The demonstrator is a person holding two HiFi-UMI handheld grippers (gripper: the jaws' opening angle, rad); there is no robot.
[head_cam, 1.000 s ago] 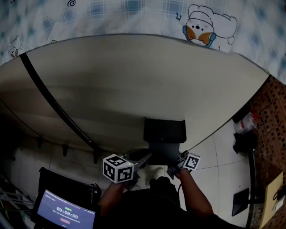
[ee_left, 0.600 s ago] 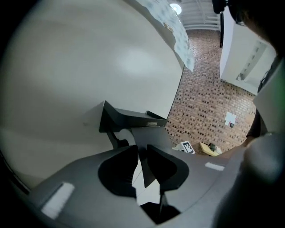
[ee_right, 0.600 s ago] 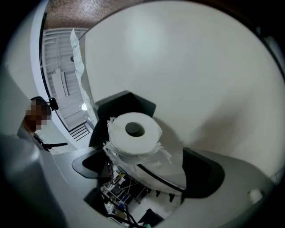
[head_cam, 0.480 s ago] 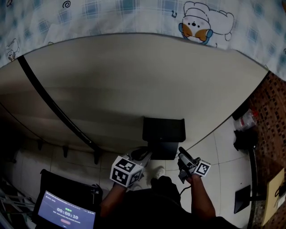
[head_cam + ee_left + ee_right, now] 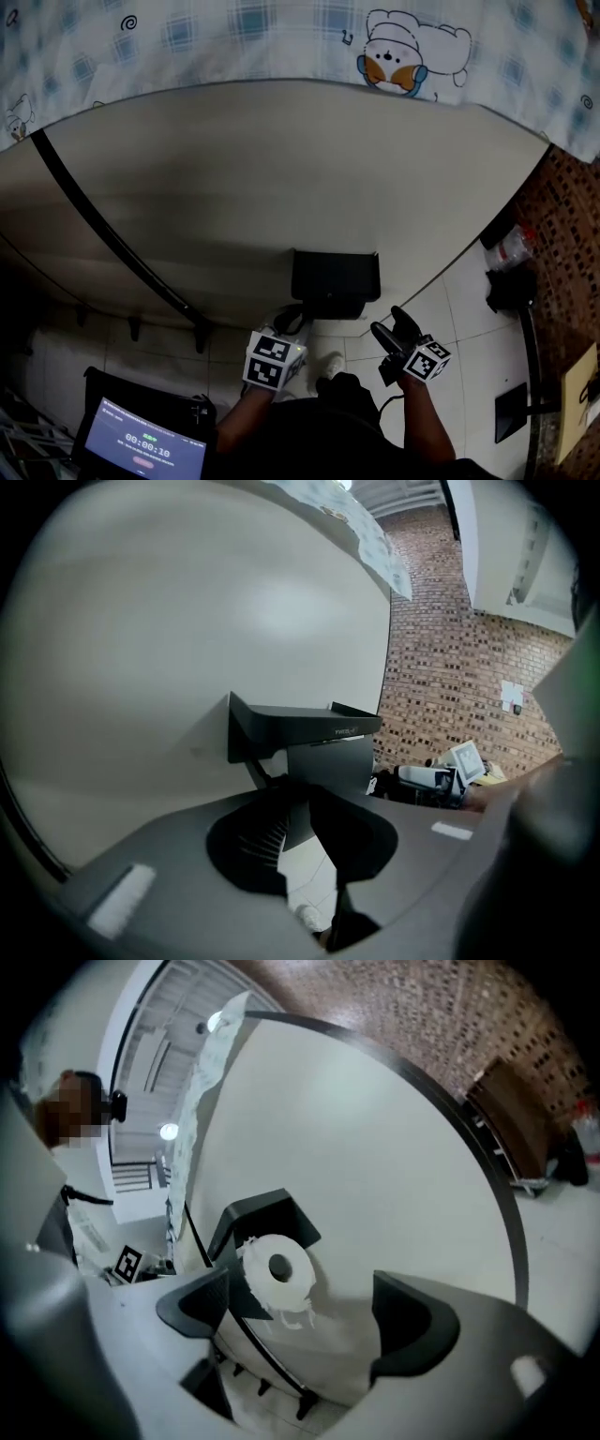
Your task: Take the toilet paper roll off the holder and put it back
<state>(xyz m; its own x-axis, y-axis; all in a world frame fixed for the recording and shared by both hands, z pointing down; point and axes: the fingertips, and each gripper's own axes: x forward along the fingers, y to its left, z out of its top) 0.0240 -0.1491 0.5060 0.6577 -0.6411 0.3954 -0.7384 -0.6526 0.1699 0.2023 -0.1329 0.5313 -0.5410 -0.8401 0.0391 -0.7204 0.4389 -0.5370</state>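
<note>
**Two claws held side by side, the right one wide and closing**

Both forearms reach up from the bottom edge of the head view, low in the middle of the frame. The left forearm (image 5: pixel 241 427) carries the left claw (image 5: pixel 292 322) just left of centre. Its left marker cube (image 5: pixel 275 361) faces the camera and its tips point up and to the right. Its jaws stand nearly together, with a thin wedge of gap and nothing in it.

The right forearm (image 5: pixel 427 424) rises right of centre. The right claw (image 5: pixel 394 328) points up and slightly left, with the right marker cube (image 5: pixel 427 360) below its jaws. Those jaws stand wide apart and are closing, gripping nothing. The two claws do not touch.
</note>
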